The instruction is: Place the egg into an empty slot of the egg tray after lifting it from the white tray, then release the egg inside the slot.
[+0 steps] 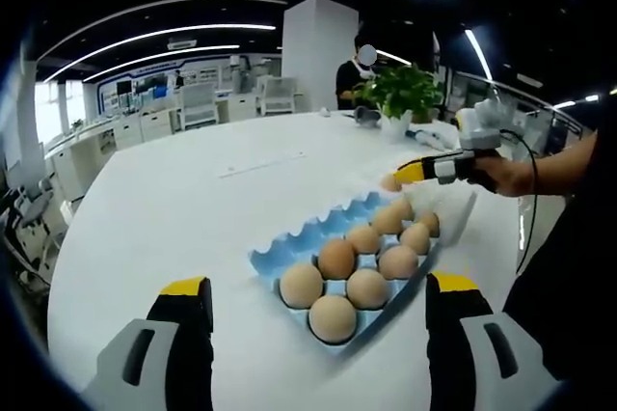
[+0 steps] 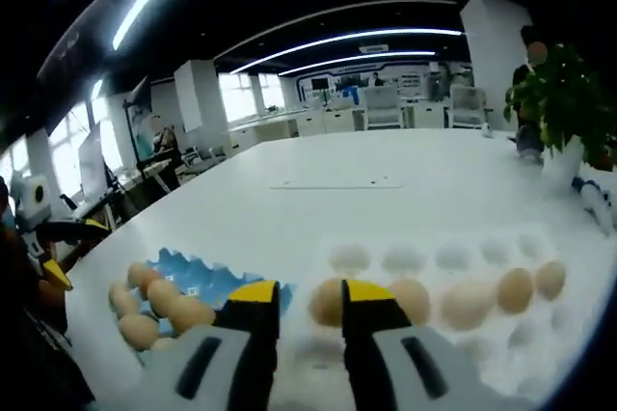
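Observation:
The blue egg tray [image 1: 289,255] lies in front of my left gripper [image 1: 318,300], whose jaws stand wide open with nothing between them. Several brown eggs [image 1: 335,259] fill its near slots. Beyond it, a hand holds my right gripper [image 1: 413,173] over the white tray [image 1: 461,206], with one egg [image 1: 389,181] just ahead of its tip. In the right gripper view, my right gripper [image 2: 311,297] has its jaws a narrow gap apart, low over the white tray [image 2: 424,259]. An egg [image 2: 326,303] sits just past the tips, against the right jaw and apart from the left one. Other eggs [image 2: 469,303] lie in a row to its right.
The blue egg tray [image 2: 207,281] sits left of the white tray, with eggs [image 2: 145,319] in it. A potted plant [image 1: 400,93] stands at the table's far side, with small items beside it. A person [image 1: 349,78] is behind it. The white table [image 1: 193,199] stretches far to the left.

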The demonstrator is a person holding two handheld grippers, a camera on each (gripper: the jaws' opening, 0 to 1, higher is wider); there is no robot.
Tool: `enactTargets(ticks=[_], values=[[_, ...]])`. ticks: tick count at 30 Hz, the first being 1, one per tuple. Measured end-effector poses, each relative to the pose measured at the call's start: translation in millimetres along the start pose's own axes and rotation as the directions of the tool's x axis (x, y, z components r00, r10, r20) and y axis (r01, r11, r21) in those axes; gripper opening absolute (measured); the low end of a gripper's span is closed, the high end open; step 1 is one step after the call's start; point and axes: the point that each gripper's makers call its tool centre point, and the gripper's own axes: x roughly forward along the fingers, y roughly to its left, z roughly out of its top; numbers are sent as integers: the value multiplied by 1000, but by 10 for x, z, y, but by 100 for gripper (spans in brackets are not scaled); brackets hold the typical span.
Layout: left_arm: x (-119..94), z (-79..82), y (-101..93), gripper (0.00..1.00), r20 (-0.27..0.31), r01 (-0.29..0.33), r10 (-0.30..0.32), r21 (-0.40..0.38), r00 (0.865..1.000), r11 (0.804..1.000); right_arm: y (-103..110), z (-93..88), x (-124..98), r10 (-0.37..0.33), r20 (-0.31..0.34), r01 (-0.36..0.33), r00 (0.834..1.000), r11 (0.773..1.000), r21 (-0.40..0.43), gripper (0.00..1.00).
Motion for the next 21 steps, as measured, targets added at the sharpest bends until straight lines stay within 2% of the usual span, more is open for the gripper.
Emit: enactTargets(ticks=[4, 7, 9, 12, 14, 15, 17, 18, 21], values=[[-7, -17, 5, 92, -6, -1, 1, 1, 1000, 1000, -81, -32, 75, -34, -14, 33, 999, 999, -22, 25], [-16, -26, 21, 92, -7, -8, 8, -5, 1000, 1000, -110, -42, 137, -51, -31, 47, 998, 994, -100, 25], [-21, -28, 30, 92, -7, -11, 11, -7, 1000, 1000, -127, -59, 177, -58, -42, 52, 997, 992, -119, 25], [-25, -22, 37, 92, -6, -15, 15, -7, 1000, 1000, -129, -108, 217, -52, -65, 43, 996, 990, -137, 25], [-27, -21, 44, 92, -7, -17, 17, -8, 1000, 1000, -86, -167, 242, -27, -91, 12, 995, 988, -157, 25], [-28, -25, 50, 92, -8, -20, 19, -10, 1000, 1000, -101, -146, 252, -34, -76, 17, 997, 977, -211, 25], [-30, -31, 54, 91, -10, -21, 21, -11, 1000, 1000, -98, -168, 254, -42, -98, 15, 994, 966, -258, 24], [-30, -34, 54, 91, -10, -21, 21, -13, 1000, 1000, -88, -177, 261, -33, -110, -4, 993, 949, -314, 24], [-29, -26, 50, 90, -6, -15, 15, -30, 1000, 999, -84, -180, 259, -27, -111, -9, 993, 951, -310, 24]])
